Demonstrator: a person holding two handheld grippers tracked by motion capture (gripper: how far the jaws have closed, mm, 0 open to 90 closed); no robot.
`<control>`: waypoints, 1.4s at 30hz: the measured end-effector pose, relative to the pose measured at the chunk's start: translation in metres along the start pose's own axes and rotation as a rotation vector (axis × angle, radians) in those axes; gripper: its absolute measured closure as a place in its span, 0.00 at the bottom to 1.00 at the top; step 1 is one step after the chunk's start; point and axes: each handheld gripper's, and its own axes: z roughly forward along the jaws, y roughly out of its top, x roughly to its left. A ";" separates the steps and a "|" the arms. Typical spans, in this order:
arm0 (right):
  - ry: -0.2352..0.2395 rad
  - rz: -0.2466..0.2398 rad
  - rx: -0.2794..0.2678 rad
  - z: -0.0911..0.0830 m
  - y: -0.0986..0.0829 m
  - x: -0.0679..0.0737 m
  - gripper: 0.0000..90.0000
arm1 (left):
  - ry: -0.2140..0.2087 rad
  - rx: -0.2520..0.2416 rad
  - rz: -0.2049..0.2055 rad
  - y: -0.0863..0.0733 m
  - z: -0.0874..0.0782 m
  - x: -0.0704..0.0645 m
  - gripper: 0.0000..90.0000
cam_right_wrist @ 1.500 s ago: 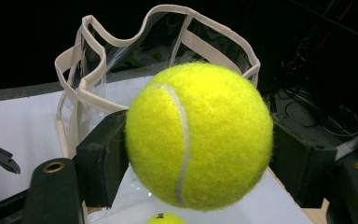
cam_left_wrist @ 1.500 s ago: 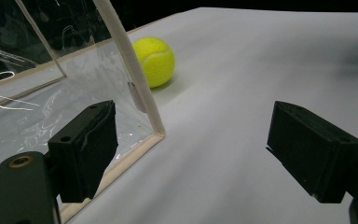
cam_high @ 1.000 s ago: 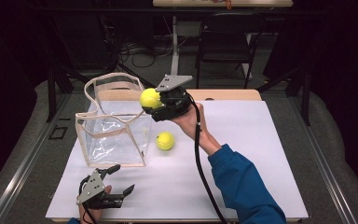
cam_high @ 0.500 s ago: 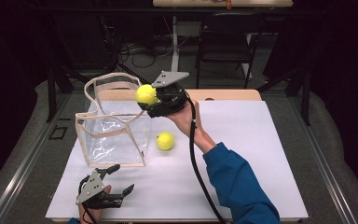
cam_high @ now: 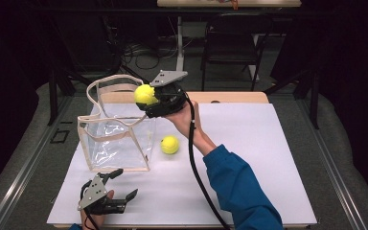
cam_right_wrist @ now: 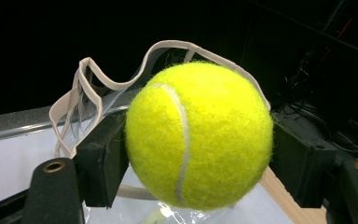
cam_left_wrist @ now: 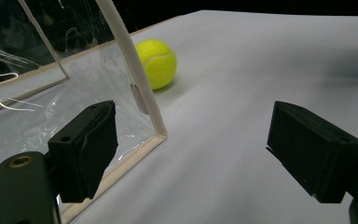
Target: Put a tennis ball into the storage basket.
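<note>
- A yellow tennis ball (cam_high: 145,94) is clamped between the jaws of the right claw (cam_high: 149,98), held up in the air above the open top of the bag; in the right gripper view the held ball (cam_right_wrist: 198,135) sits between both black jaws, pressed from each side.
- The clear plastic bag (cam_high: 117,139) with beige trim stands upright on the white desk (cam_high: 249,143), its handles (cam_high: 106,88) rising in loops (the mouth is open).
- A second tennis ball (cam_high: 169,144) rests on the desk just beside the bag's right edge.
- The left claw (cam_high: 120,184) lies low at the near left part of the desk, jaws spread wide apart and gripping nothing; its own view looks past the bag's corner (cam_left_wrist: 161,135) toward that second ball (cam_left_wrist: 157,63).
- The person's blue sleeve (cam_high: 237,187) reaches in from the bottom right.
</note>
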 end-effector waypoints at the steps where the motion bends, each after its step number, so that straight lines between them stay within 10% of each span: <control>1: 0.002 -0.001 0.002 0.002 0.001 0.001 0.29 | 0.000 0.003 0.001 0.000 0.000 0.000 0.18; 42: 0.018 0.012 0.111 0.045 0.007 0.008 0.29 | 0.004 0.000 0.004 0.001 -0.001 0.000 0.18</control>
